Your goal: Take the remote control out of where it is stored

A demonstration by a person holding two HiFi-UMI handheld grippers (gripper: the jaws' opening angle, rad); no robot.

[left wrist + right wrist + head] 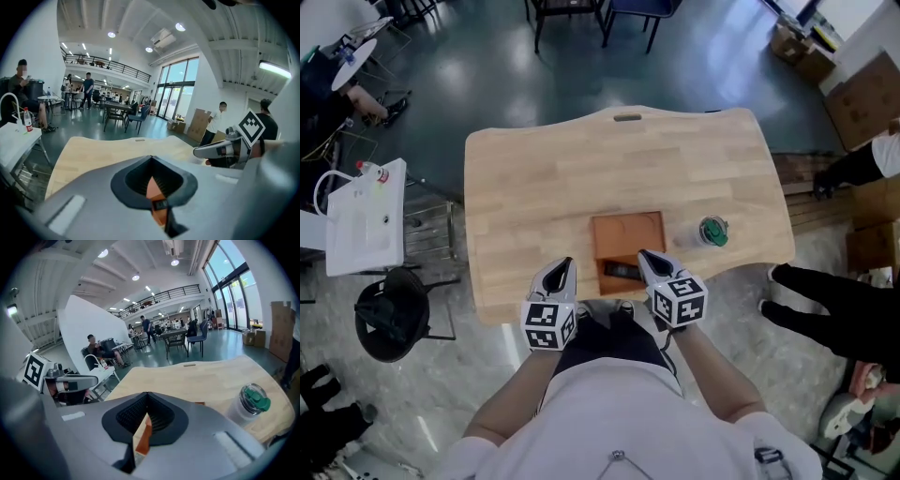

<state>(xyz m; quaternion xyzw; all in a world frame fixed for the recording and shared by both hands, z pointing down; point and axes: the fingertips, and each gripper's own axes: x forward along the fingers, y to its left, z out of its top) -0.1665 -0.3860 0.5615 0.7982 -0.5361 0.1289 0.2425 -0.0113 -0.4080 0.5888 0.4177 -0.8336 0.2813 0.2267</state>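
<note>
A flat orange-brown box point(627, 234) lies open on the wooden table point(534, 187) near its front edge. The black remote control point(622, 271) rests in the box's near end. My left gripper point(562, 268) is shut and empty, just left of the box. My right gripper point(647, 259) is shut and empty too, its tip at the box's right edge beside the remote. In the left gripper view the jaws point(151, 164) meet, and the box point(152, 190) and remote point(159, 204) show through the slit. The right gripper view's closed jaws point(146, 399) show a sliver of box point(144, 437).
A clear cup with a green lid point(712, 232) point(248, 401) stands right of the box. A white cart point(366, 216) and a black stool point(389, 319) sit left of the table. A person's dark-clothed legs point(834, 309) are at the right; chairs stand beyond the far edge.
</note>
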